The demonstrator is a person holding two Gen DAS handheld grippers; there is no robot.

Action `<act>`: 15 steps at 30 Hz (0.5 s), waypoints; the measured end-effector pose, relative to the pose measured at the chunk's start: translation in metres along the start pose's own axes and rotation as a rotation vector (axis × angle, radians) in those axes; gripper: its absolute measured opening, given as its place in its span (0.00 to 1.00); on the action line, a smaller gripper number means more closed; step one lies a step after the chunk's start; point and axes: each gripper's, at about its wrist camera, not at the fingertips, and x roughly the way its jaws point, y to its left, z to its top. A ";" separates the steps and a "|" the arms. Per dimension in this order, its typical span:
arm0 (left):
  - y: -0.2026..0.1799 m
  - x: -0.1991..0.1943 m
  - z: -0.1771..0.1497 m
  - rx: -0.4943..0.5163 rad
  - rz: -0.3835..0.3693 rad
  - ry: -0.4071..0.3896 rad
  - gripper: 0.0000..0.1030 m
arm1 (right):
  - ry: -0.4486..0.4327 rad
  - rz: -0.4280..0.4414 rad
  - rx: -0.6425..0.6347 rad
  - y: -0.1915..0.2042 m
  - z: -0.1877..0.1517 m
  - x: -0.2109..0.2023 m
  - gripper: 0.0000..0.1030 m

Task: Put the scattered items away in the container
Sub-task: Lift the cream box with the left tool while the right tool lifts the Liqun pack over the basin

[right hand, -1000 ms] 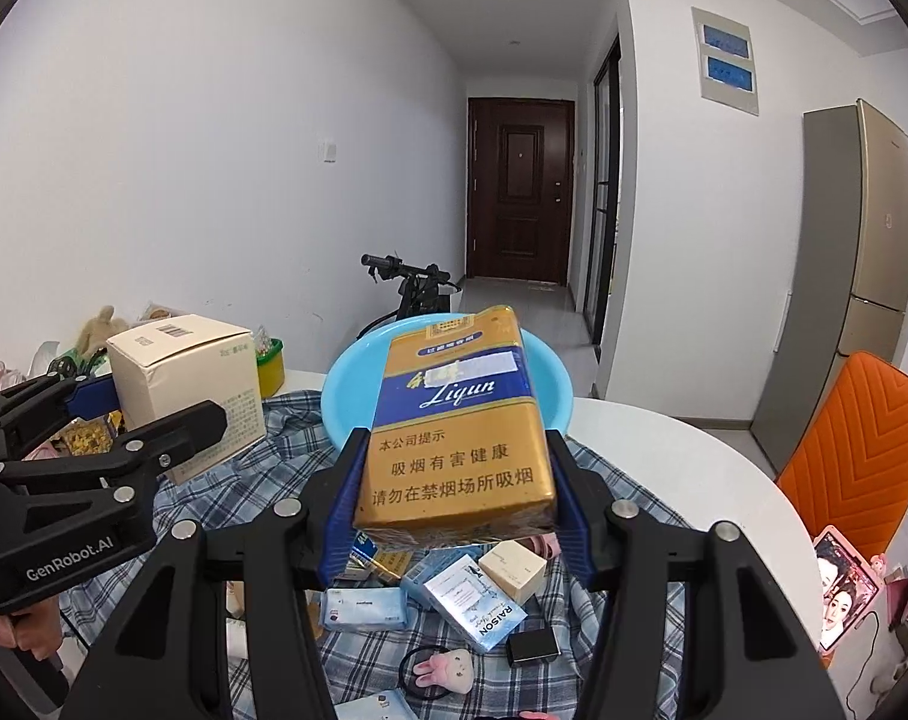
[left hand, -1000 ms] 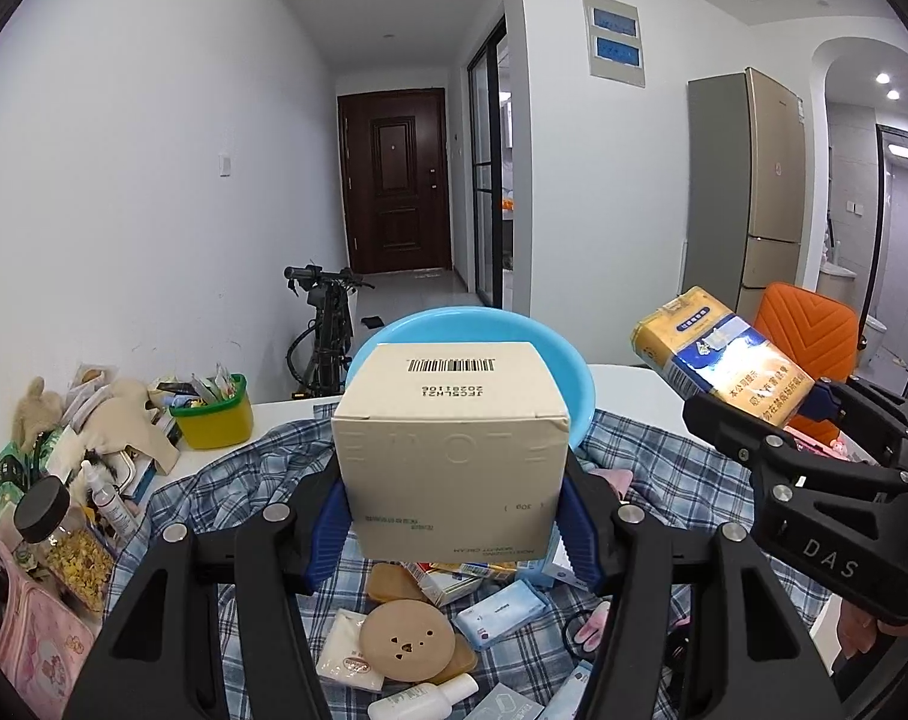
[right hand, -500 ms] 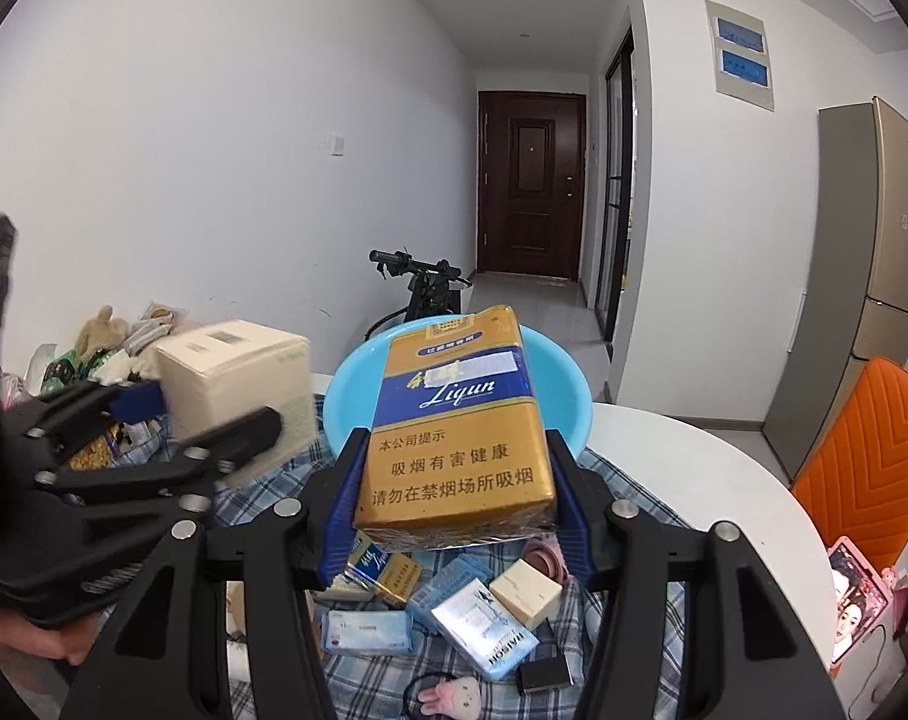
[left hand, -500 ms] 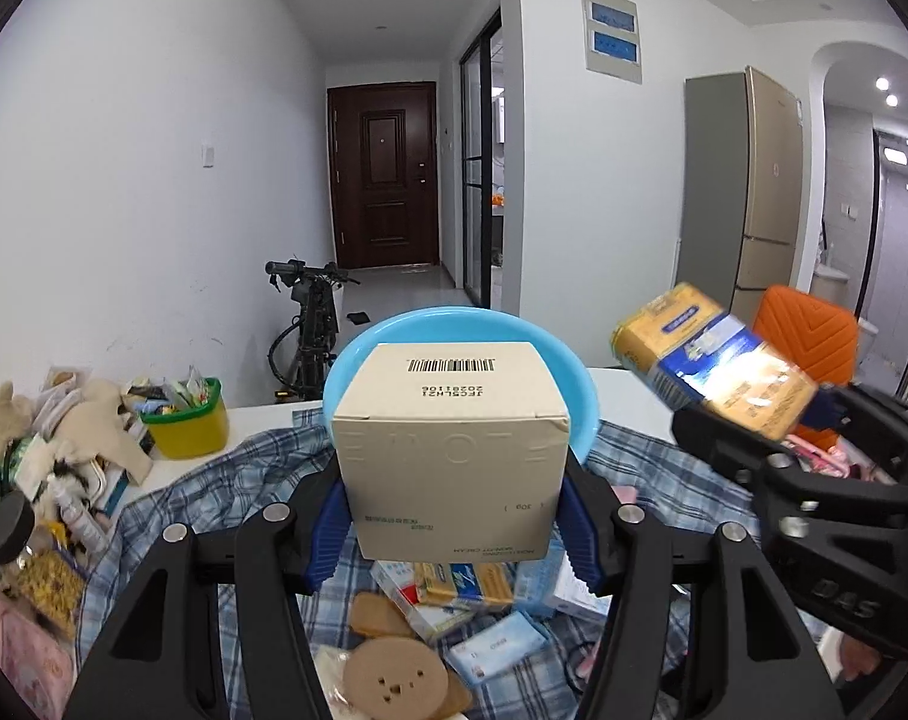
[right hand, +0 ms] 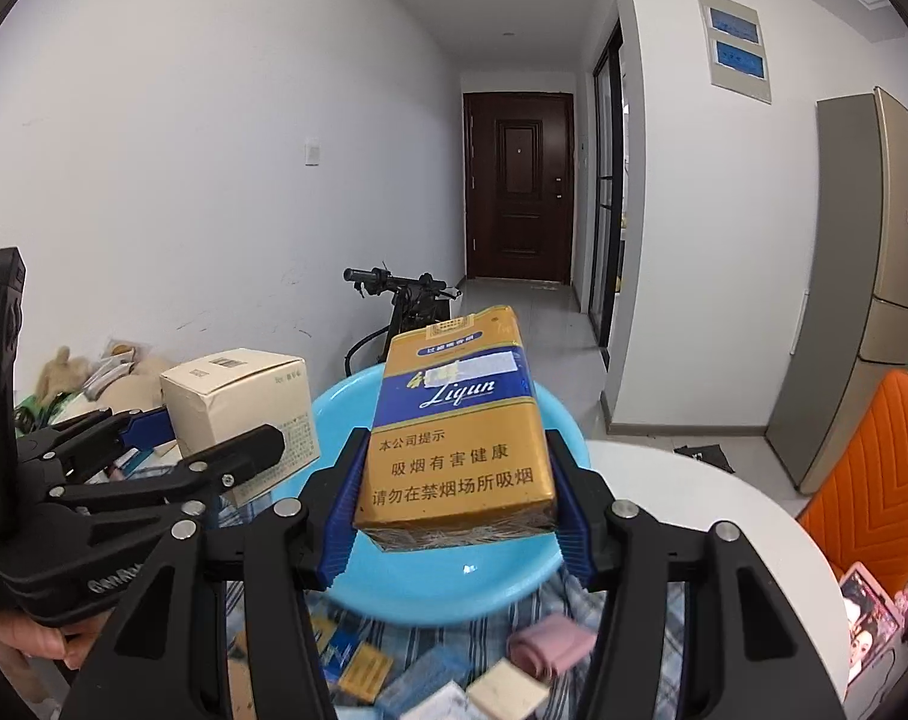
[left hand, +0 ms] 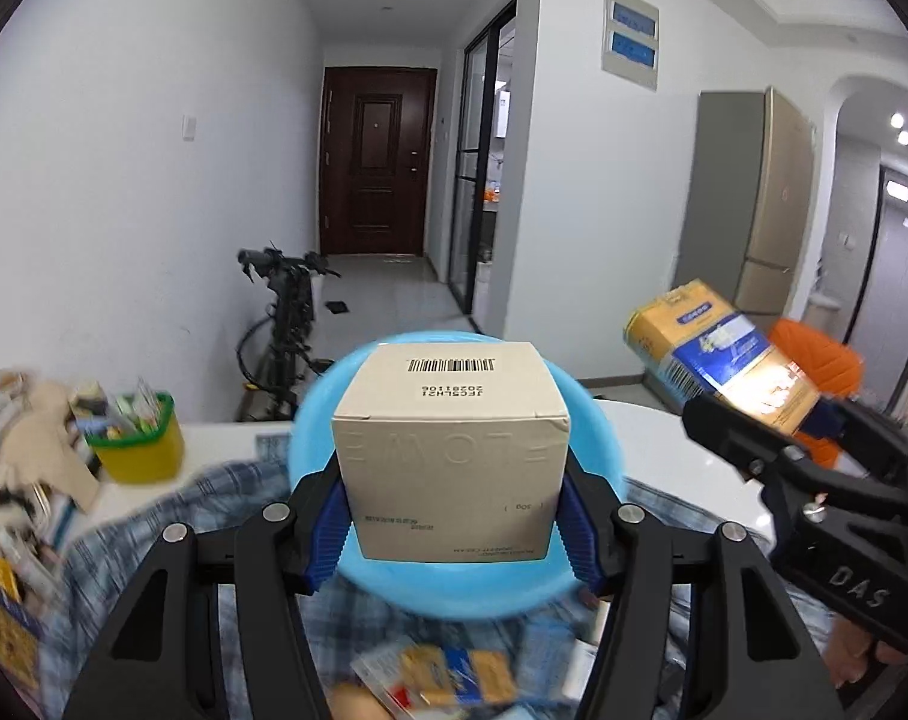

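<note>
Both wrist views face the blue basin [left hand: 592, 420] closely, side by side.

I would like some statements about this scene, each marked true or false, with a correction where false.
1. The left hand-held gripper holds a beige box. True.
2. The right hand-held gripper is empty. False: it is shut on a yellow and blue carton.
3. The basin is blue. True.
4. The beige box lies inside the basin. False: it is held up between the jaws.
5. A red cup stands on the table. False: the cup is yellow with a green rim.
</note>
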 end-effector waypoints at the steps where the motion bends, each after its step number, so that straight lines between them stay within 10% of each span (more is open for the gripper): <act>1: 0.001 0.007 0.004 0.011 0.013 -0.005 0.60 | -0.002 -0.002 0.001 -0.001 0.003 0.007 0.52; 15: 0.022 0.123 0.054 0.007 0.060 0.115 0.60 | 0.069 -0.046 0.038 -0.024 0.044 0.108 0.52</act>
